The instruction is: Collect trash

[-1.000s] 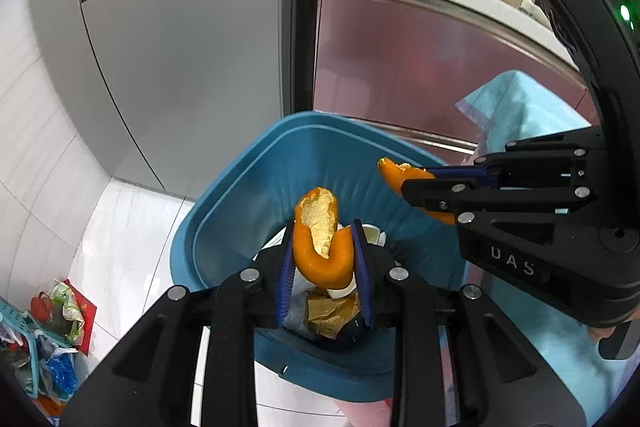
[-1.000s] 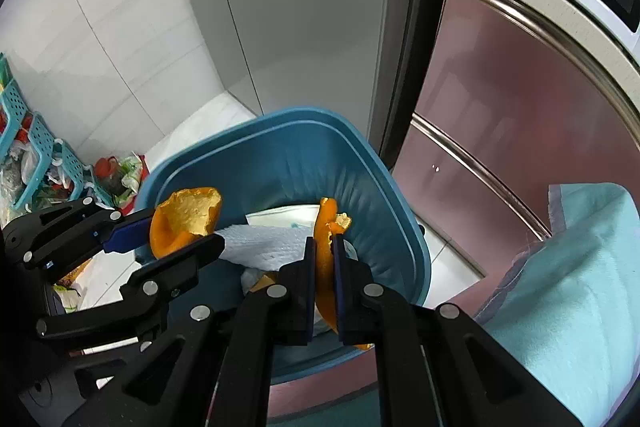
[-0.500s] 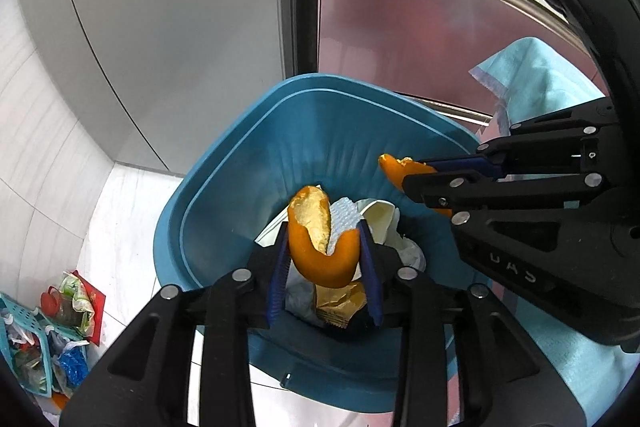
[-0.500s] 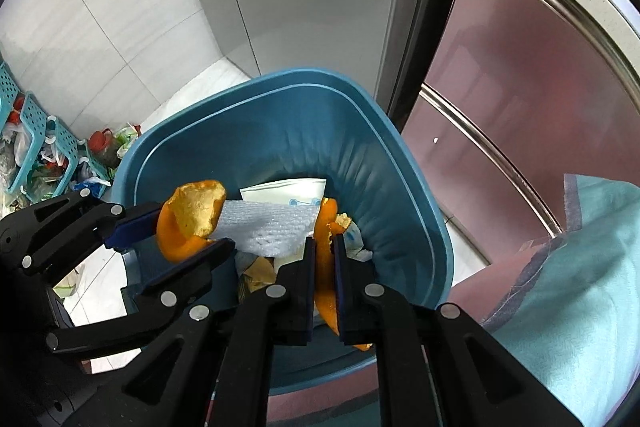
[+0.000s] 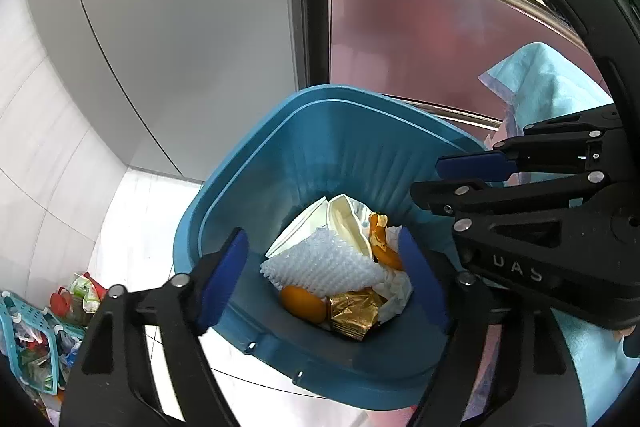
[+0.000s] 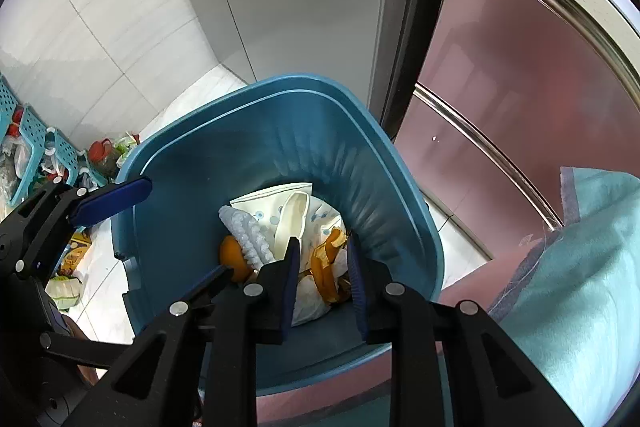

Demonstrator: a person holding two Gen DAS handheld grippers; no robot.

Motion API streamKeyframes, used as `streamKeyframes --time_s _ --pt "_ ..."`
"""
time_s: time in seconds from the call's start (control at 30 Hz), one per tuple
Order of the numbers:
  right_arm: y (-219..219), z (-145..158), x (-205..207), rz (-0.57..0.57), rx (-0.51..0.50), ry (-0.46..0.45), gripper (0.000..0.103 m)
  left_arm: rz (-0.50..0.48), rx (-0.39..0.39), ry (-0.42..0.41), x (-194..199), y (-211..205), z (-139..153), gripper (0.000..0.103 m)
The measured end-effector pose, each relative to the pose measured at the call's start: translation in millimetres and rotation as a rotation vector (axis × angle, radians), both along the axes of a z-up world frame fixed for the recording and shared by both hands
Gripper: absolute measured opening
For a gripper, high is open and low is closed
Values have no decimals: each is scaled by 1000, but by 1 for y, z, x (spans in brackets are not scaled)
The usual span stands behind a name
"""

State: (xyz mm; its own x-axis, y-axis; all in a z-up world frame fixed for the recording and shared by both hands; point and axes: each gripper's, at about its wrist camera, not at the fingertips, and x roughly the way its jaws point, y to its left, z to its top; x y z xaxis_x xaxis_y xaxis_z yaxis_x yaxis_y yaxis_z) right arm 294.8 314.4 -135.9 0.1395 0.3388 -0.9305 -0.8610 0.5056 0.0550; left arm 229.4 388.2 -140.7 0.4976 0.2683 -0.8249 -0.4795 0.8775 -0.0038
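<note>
**Both hand-held grippers released over the bin; peels now inside**

Left hand-held gripper [image 5: 324, 275]: jaws spread wide, blue pads far apart at the lower centre of the left wrist view. Nothing between them, nothing touched. They hang above the open mouth of the blue trash bin [image 5: 360, 131].

Right hand-held gripper [image 6: 324, 283]: jaws parted, a moderate gap, narrower than the left's. Empty. Seen in the left wrist view it enters from the right edge [image 5: 456, 175], over the bin's right rim.

Contents of the bin, mid-frame in both views:
- rounded orange peel [image 5: 302, 303] at lower left of the heap, partly under a sheet of white bubble wrap [image 5: 320, 267]
- thin curled orange peel strip [image 6: 324, 267] at the right of the heap, lying on crumpled white paper [image 5: 394, 291]
- gold foil wrapper [image 5: 354, 309] just beside the rounded peel
- cream-coloured bowl-like piece [image 5: 344, 223] toward the back

Change from half a second ago: the left gripper was clamped on the rounded peel, the right pinched shut on the thin strip. Both have since opened and both pieces have dropped into the heap. The bin fills the frame about as before.

Surroundings: teal cloth [image 6: 580, 259] at right edge; teal baskets [image 6: 28, 143] with clutter on the floor at left.
</note>
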Motion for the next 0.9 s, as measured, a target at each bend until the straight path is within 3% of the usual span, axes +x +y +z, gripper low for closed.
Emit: streamKeyframes --time_s 0.57,0.77,0.9 --pt "-14 23 -2 -22 47 -24 25 11 38 -36 -10 -5 26 91" --pt "-26 45 -6 -36 89 -48 31 17 54 -68 -17 -9 45 94" --pt "-39 62 -7 -52 123 -69 42 16 68 -95 -22 -16 61 97"
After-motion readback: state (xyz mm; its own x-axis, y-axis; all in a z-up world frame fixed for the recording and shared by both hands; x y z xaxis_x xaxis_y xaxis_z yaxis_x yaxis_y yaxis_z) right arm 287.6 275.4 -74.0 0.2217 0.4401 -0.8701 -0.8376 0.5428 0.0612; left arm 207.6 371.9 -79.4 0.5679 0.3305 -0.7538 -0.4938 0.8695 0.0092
